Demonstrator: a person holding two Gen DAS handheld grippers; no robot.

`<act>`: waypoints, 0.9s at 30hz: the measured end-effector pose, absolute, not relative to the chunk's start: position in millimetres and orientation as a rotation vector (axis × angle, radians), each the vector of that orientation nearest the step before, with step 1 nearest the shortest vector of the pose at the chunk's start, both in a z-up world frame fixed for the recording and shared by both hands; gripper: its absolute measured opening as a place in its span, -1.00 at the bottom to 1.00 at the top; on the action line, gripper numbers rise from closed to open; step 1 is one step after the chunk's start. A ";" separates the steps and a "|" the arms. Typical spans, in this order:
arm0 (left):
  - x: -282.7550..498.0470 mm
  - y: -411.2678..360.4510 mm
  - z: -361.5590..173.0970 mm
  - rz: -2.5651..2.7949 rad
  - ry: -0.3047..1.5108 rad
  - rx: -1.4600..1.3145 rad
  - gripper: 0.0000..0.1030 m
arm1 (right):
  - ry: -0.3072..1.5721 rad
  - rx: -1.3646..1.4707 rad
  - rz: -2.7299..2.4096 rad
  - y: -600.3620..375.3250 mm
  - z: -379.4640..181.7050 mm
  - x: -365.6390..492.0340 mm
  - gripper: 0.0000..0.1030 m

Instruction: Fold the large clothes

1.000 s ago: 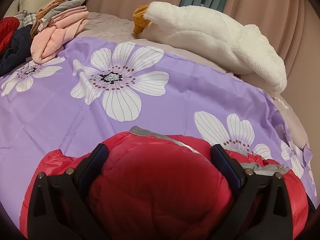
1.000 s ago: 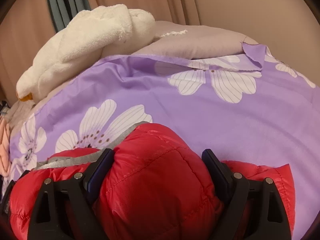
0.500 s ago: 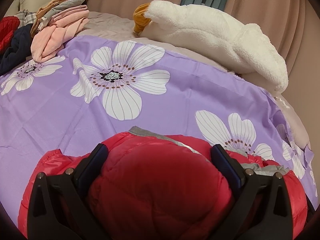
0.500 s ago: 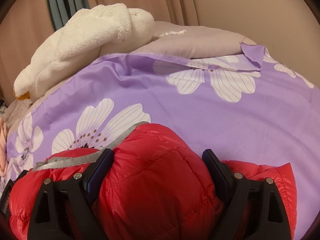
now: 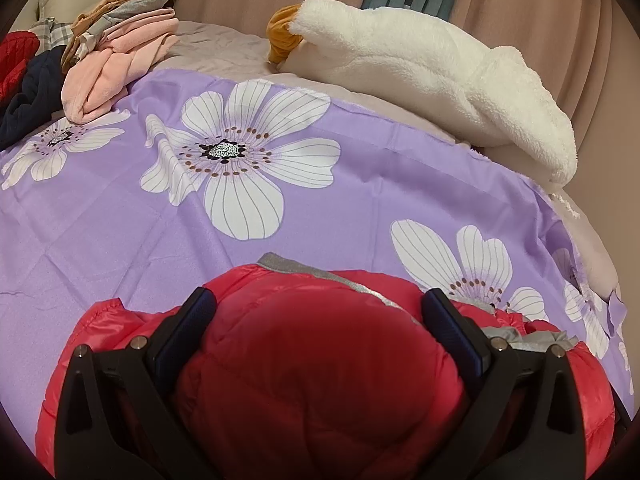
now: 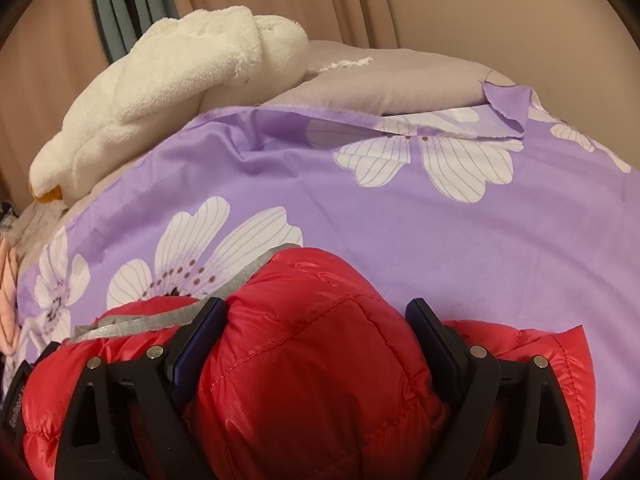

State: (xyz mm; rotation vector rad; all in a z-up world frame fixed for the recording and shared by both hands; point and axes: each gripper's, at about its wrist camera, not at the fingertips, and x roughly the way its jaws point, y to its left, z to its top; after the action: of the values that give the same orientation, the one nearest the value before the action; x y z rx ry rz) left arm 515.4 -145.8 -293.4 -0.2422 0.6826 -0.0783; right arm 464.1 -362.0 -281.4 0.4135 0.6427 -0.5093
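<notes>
A red down jacket (image 5: pixel 320 380) with a grey inner trim lies bunched on the purple flowered sheet (image 5: pixel 100 240) at the near edge of the bed. In the left wrist view my left gripper (image 5: pixel 319 298) stands wide open astride a puffed fold of it, and the fabric bulges up between the jaws. The right wrist view shows the same jacket (image 6: pixel 312 360), with my right gripper (image 6: pixel 316 306) also wide open over another bulge. The fabric fills the gap between the jaws. The jacket's lower part is hidden under both grippers.
A white fleece garment (image 5: pixel 440 60) lies at the back of the bed, seen too in the right wrist view as a fleece heap (image 6: pixel 180 80). A pile of pink, grey and dark clothes (image 5: pixel 112 64) sits at the far left. Curtains and a wall stand behind.
</notes>
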 end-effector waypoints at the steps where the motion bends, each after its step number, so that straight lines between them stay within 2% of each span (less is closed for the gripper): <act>1: 515.4 -145.8 -293.0 -0.080 0.683 -0.244 1.00 | 0.643 0.414 -0.509 -361.9 -281.2 464.3 0.74; 8: 518.7 -143.3 -286.5 -0.093 0.733 -0.241 0.98 | 0.661 0.466 -0.464 -368.2 -281.0 463.8 0.78; 11: 506.7 -121.6 -263.6 -0.200 0.815 -0.243 0.79 | 0.755 0.483 -0.399 -373.7 -268.0 456.6 0.78; 14: 454.7 -68.4 -235.0 -0.154 0.771 -0.283 0.78 | 0.721 0.471 -0.338 -374.7 -237.9 406.7 0.78; 16: 406.4 -23.5 -227.0 -0.112 0.701 -0.310 0.88 | 0.668 0.490 -0.346 -380.1 -222.8 359.6 0.78; 17: 390.5 -8.4 -228.7 -0.124 0.694 -0.336 0.93 | 0.646 0.522 -0.346 -383.9 -219.0 334.9 0.79; 19: 361.9 22.3 -245.9 -0.186 0.765 -0.470 0.95 | 0.632 0.654 -0.359 -393.8 -226.0 291.3 0.98; 22: 344.8 31.2 -283.9 -0.307 0.913 -0.687 0.94 | 0.680 0.902 -0.363 -401.3 -263.0 253.6 0.98; 24: 337.6 19.8 -306.5 -0.324 0.950 -0.748 0.92 | 0.697 1.041 -0.344 -396.8 -292.3 241.8 0.98; 27: 342.3 -10.4 -318.6 -0.311 0.942 -0.723 0.69 | 0.640 1.013 -0.357 -379.8 -297.6 244.4 0.99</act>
State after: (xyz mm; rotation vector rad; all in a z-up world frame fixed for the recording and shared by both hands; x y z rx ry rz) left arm 342.3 -10.4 -318.6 -0.7230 0.9418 -0.3114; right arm 244.4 -379.8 -297.6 1.0134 0.6402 -0.3575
